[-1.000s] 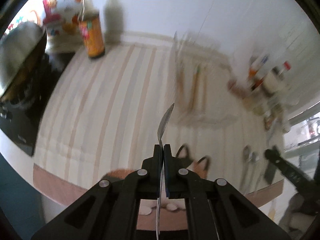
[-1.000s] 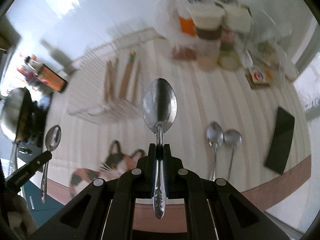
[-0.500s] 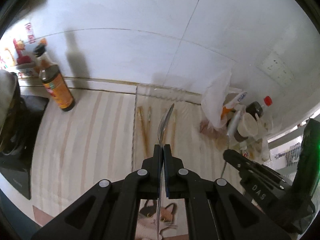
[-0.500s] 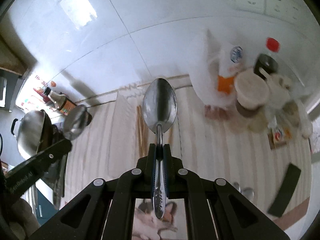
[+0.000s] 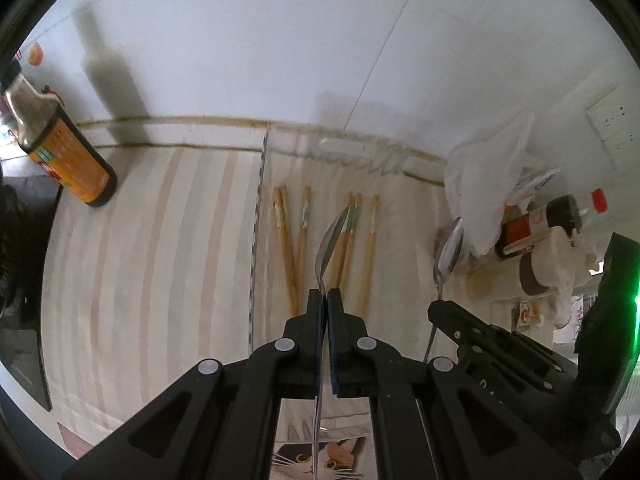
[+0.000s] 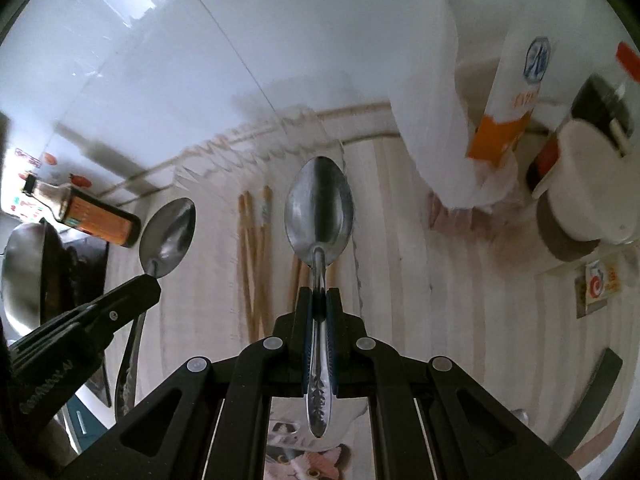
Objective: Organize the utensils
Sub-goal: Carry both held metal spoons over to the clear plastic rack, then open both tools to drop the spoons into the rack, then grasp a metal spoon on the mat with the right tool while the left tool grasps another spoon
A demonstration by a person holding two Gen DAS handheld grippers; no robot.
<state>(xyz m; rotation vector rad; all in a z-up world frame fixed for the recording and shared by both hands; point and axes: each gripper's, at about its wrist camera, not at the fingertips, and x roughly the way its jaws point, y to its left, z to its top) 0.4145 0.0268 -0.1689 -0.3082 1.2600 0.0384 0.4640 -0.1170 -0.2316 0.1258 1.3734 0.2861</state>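
Observation:
My left gripper is shut on a steel spoon, seen edge-on, held above a clear tray that holds several wooden chopsticks. My right gripper is shut on a second steel spoon, bowl facing the camera, above the tray's right side and its chopsticks. The right gripper with its spoon shows at the right of the left wrist view. The left gripper with its spoon shows at the left of the right wrist view.
A brown sauce bottle stands at the back left by the wall. Bottles, jars and a white plastic bag crowd the back right. A wok sits far left. A dark flat object lies front right on the striped cloth.
Both grippers, each holding its spoon, have moved forward and closer to the tray with the chopsticks. The tray now looks larger and sits right under both spoons.

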